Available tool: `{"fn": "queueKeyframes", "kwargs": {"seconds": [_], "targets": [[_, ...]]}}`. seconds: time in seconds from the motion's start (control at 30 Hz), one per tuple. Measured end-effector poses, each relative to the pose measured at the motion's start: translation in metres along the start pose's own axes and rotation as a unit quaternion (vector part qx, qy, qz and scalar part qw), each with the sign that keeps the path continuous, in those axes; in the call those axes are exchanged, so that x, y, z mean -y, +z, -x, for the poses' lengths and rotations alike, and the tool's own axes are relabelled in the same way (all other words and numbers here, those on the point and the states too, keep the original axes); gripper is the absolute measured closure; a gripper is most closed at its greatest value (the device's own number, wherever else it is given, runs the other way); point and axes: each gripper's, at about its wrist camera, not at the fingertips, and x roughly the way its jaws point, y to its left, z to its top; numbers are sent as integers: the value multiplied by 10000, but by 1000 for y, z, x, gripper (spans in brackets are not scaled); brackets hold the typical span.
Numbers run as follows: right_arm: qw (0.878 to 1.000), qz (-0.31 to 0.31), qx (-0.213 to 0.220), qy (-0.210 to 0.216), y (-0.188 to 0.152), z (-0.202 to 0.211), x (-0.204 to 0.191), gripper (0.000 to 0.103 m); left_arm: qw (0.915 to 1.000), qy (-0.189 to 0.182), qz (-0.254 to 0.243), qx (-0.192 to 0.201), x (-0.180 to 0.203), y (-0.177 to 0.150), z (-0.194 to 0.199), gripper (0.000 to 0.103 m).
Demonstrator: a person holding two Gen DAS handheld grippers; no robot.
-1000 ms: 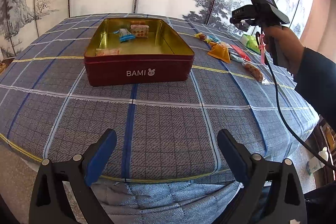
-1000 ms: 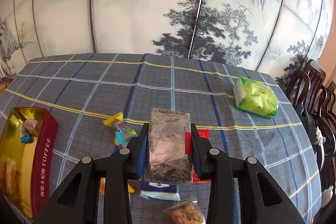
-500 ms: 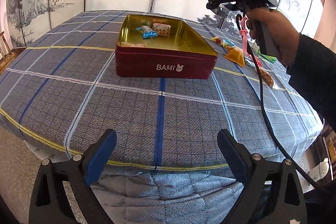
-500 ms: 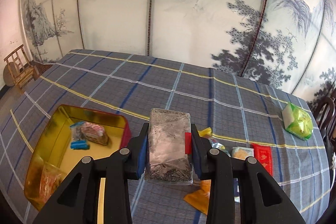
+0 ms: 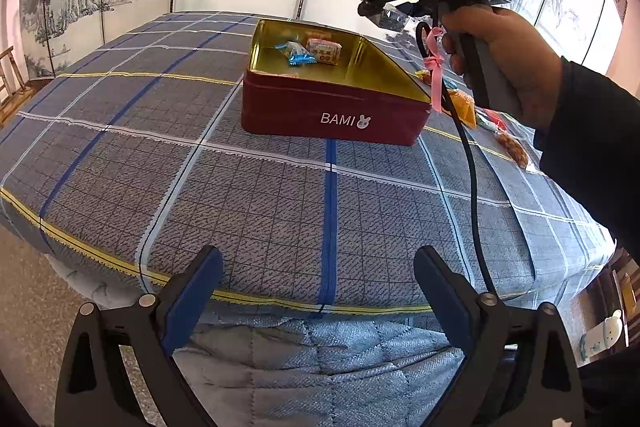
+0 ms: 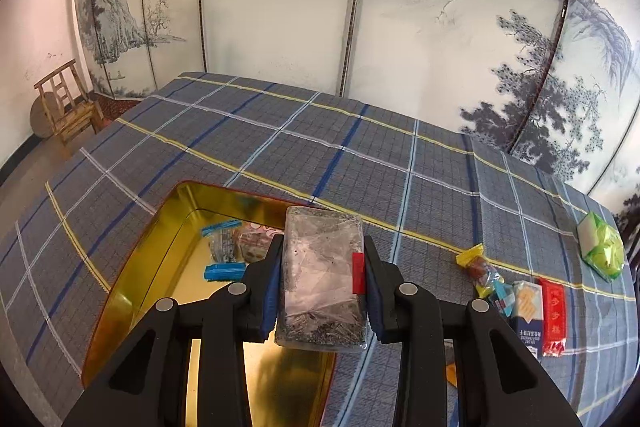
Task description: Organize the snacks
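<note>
A red BAMI tin [image 5: 332, 111] with a gold inside stands open on the checked tablecloth; it also shows in the right wrist view [image 6: 160, 251]. Inside lie a blue-wrapped snack [image 5: 296, 53] and a pink-wrapped one [image 5: 324, 51]. My right gripper [image 6: 322, 279] is shut on a clear grey-black snack pack [image 6: 320, 267], held above the tin's right rim; it shows in the left wrist view [image 5: 384, 17]. My left gripper [image 5: 318, 291] is open and empty at the table's near edge.
Loose snacks lie right of the tin: a yellow-wrapped candy [image 6: 478, 267], a blue-white box [image 6: 528, 311], a red packet [image 6: 554, 315], a green pack [image 6: 604, 251]. A wooden chair [image 6: 66, 107] stands far left. A painted screen [image 6: 360, 7] backs the table.
My right gripper carried the snack pack left, from over the loose snacks to above the tin. The left gripper swung left and stayed open.
</note>
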Motion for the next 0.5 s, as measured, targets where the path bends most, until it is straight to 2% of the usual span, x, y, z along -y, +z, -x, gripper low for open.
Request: {"fn": "queueKeyframes", "kwargs": {"seconds": [0.5], "targets": [[9990, 175, -382, 134, -19, -26, -38, 66, 9999, 29, 149, 37, -14, -6, 5, 8]]}}
